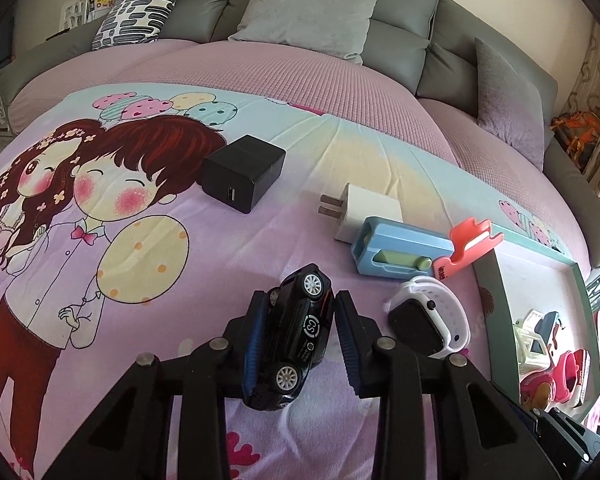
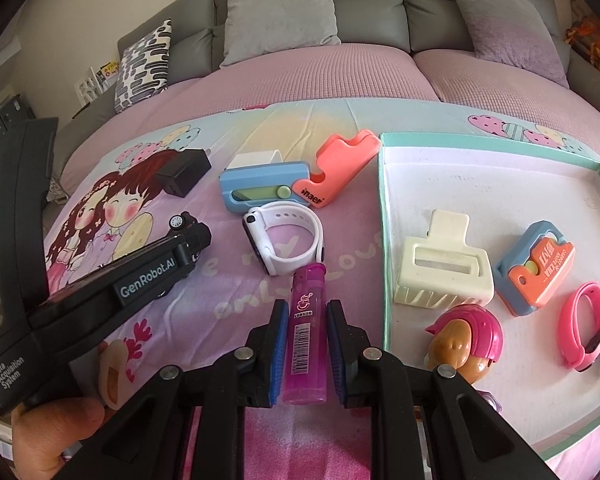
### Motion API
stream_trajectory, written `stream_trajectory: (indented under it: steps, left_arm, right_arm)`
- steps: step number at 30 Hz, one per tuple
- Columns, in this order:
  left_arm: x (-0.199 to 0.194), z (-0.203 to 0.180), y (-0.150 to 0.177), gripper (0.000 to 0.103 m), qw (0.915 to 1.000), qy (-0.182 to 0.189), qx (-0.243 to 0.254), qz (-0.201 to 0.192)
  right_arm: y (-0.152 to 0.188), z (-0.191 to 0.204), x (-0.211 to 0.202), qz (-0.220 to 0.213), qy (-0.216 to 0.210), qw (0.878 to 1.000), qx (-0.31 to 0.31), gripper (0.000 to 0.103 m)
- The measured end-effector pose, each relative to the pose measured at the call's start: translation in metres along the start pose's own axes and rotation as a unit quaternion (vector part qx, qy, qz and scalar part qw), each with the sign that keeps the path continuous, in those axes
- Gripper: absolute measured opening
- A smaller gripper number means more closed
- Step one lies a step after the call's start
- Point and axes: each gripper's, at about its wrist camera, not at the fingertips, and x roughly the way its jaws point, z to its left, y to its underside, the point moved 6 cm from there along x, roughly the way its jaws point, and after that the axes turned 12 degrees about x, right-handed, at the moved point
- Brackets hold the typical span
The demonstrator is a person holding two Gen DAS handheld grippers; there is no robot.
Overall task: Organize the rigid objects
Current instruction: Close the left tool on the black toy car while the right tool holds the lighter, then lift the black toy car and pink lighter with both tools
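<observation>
A black toy car (image 1: 296, 336) is clamped on its side between the pads of the left hand-held gripper (image 1: 298, 320), above the cartoon-printed sheet (image 1: 180, 260) covering the sofa. A purple lighter (image 2: 306, 332) is gripped upright along the closed fingers of the right hand-held gripper (image 2: 306, 344), near the left rim of the teal-edged tray (image 2: 384, 240). A white smartwatch (image 2: 284, 240) lies on the sheet just beyond the lighter, with a blue case (image 2: 260, 192) and a coral holder (image 2: 340, 164) behind it.

The toy car (image 1: 296, 336) is glossy black with silver wheels. The lighter (image 2: 306, 336) is translucent magenta. The bedsheet (image 1: 204, 256) is lilac, cartoon-printed; the tray (image 2: 384, 240) has a teal rim.
</observation>
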Motion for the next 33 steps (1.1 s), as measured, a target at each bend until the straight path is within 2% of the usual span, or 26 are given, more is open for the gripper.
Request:
stream_trajectory:
  steps: [6, 8, 16, 30, 33]
  left_arm:
    - [-0.009, -0.001, -0.002, 0.035, 0.9999, 0.002, 0.002, -0.011]
    - [-0.015, -0.001, -0.004, 0.035, 0.9998, 0.004, 0.002, -0.019]
    - [-0.033, -0.002, -0.011, 0.035, 0.9991, 0.005, 0.002, -0.041]
    - [-0.029, 0.016, 0.006, 0.035, 0.9994, -0.004, -0.031, 0.014]
    - [-0.027, 0.016, 0.008, 0.035, 0.9993, -0.001, -0.032, 0.019]
  right_arm:
    - [-0.008, -0.004, -0.01, -0.014, -0.029, 0.999, 0.024, 0.017]
    - [-0.01, -0.005, -0.013, -0.019, -0.03, 0.999, 0.028, 0.01]
    - [-0.011, -0.008, -0.01, -0.012, -0.033, 0.999, 0.029, 0.009]
    - [0.004, 0.003, 0.007, 0.019, -0.013, 1.0, -0.01, 0.012]
    - [0.006, 0.006, 0.009, 0.021, -0.013, 1.0, -0.019, 0.021]
